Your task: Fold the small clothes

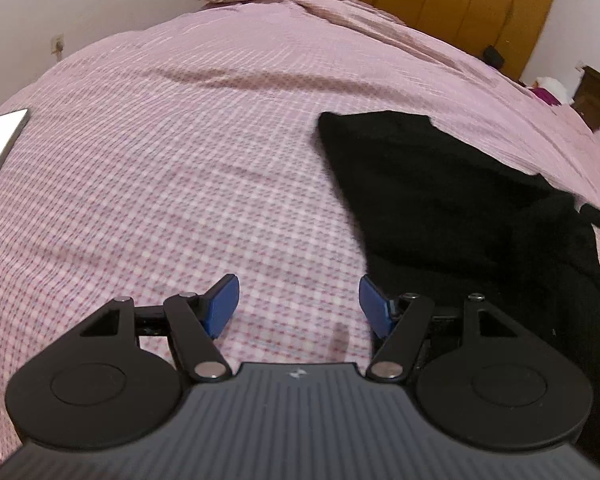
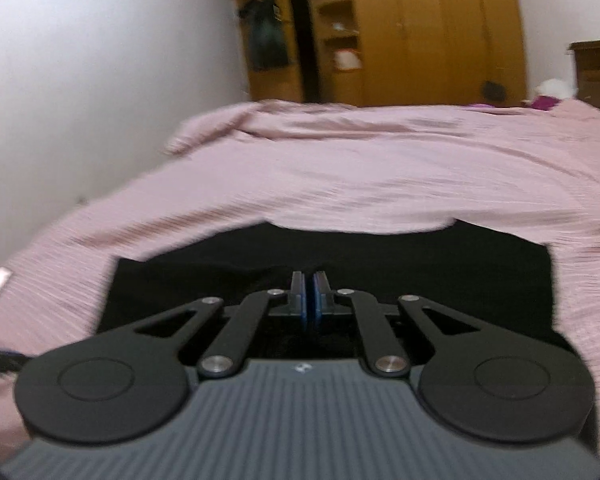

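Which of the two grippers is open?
The left gripper: its blue fingers stand wide apart over the pink bedcover. The right gripper is shut above the black garment.

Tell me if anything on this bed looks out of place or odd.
One thing stands out: a phone with its screen lit lies on the pink checked bedspread, left of the black garment. Nothing looks spilled or damaged; the bedspread is merely rumpled at its far end.

Garment (image 1: 452,216) on bed (image 1: 180,168), phone (image 1: 0,140) far left.
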The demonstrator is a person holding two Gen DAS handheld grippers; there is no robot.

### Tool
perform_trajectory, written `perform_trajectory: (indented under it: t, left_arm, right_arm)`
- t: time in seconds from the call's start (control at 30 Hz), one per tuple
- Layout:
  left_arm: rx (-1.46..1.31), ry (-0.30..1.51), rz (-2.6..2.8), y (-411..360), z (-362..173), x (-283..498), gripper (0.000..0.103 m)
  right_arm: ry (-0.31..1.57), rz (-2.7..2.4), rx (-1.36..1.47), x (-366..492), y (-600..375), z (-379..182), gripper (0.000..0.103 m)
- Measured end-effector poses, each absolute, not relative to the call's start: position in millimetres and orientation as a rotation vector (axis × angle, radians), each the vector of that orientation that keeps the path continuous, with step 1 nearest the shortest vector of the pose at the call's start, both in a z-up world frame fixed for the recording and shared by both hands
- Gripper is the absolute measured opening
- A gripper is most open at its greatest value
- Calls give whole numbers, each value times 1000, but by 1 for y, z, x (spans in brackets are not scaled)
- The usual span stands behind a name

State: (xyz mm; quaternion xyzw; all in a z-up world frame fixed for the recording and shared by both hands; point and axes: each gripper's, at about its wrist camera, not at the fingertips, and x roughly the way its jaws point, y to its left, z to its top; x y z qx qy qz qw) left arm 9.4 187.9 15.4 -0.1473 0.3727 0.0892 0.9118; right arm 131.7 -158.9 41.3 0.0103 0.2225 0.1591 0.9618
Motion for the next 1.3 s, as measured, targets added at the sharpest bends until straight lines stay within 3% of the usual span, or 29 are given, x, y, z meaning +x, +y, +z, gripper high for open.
perform_trajectory:
  t: [0.13, 0.47, 0.5, 0.57, 0.6, 0.93, 1.0, 1.03, 1.07, 1.3]
  left_arm:
    - [-273, 758, 155, 176, 20, 17, 71]
    - [-243, 766, 111, 147, 21, 31, 71]
    - [-239, 769, 108, 145, 20, 32, 71]
    - [-230, 774, 104, 142, 19, 33, 71]
    - [-227, 776, 104, 140, 19, 33, 71]
    - [-231, 776, 98, 132, 15, 40, 72]
    - [-236, 774, 96, 131, 15, 41, 72]
    - [-239, 772, 94, 131, 16, 41, 72]
    - [-243, 768, 91, 130, 16, 42, 72]
    - [-234, 732, 78, 128, 22, 50, 72]
  right_arm:
    - [478, 207, -19, 135, -172, 29, 8]
    - [621, 277, 218, 117, -189, 7, 13]
    - [628, 275, 229, 113, -186, 6, 21]
    - [617, 274, 230, 107, -179, 6, 68]
    - [599, 282, 227, 103, -176, 7, 72]
    - [621, 433, 236, 108, -140, -2, 71]
    - [647, 450, 270, 115, -136, -8, 58]
    - [655, 447, 282, 118, -135, -9, 31]
    - [663, 426, 286, 122, -135, -10, 11]
    - [518, 378, 328, 114, -180, 25, 6]
